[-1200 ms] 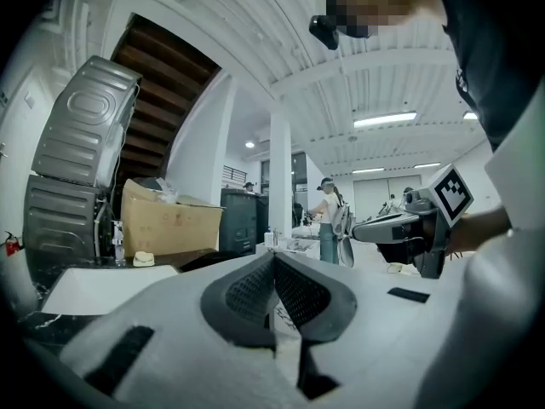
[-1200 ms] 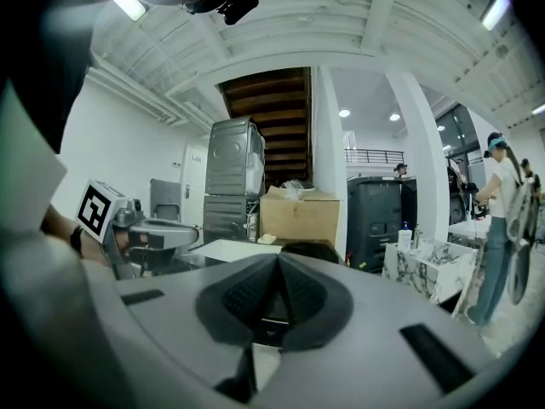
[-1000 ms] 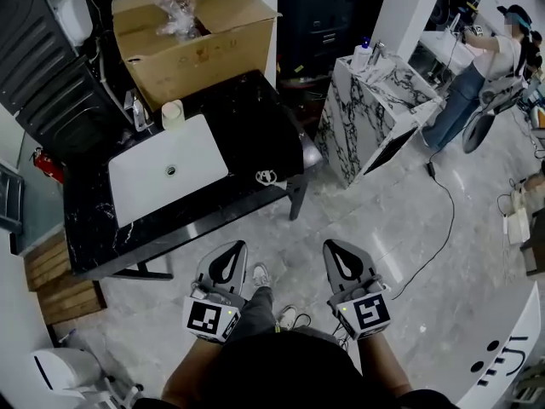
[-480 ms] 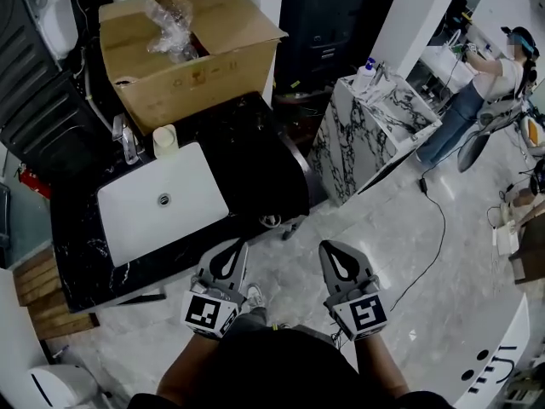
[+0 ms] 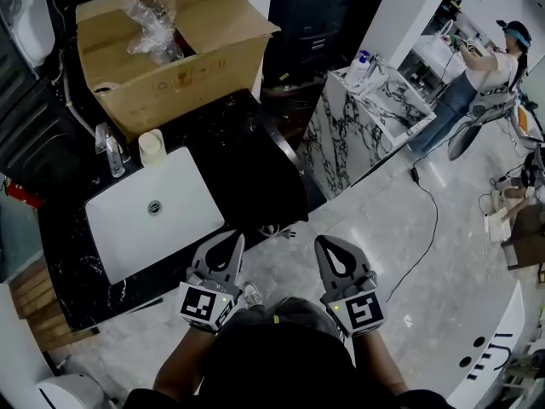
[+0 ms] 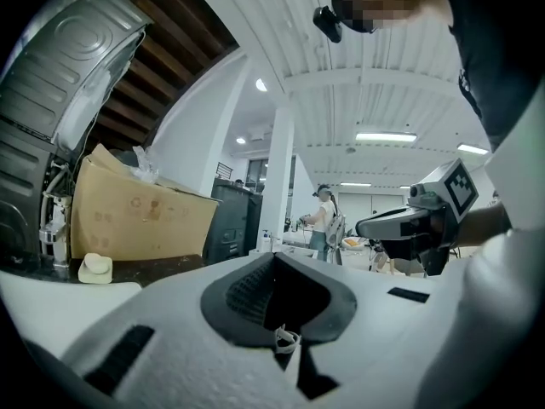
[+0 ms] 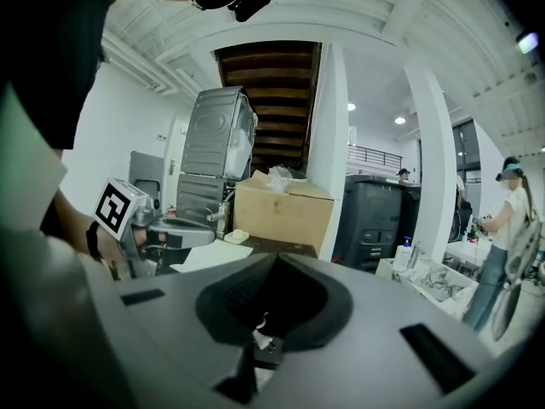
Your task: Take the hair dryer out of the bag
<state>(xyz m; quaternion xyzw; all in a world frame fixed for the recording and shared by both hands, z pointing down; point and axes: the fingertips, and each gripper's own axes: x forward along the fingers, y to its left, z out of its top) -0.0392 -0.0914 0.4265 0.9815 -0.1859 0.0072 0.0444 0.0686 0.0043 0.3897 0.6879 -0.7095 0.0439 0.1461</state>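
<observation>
the left gripper [image 5: 232, 247] and right gripper [image 5: 328, 250] are held closed and empty, nothing being within reach. no hair dryer is seen; it is presumably hidden in the crumpled clear plastic bag [image 5: 152, 20] lodged in the open brown cardboard box [image 5: 196, 54] ahead.

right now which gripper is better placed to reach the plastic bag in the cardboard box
Left, probably: the left gripper is at the black counter's edge, on the cardboard box's side; the right gripper is over bare floor. Both shut, empty.
</observation>
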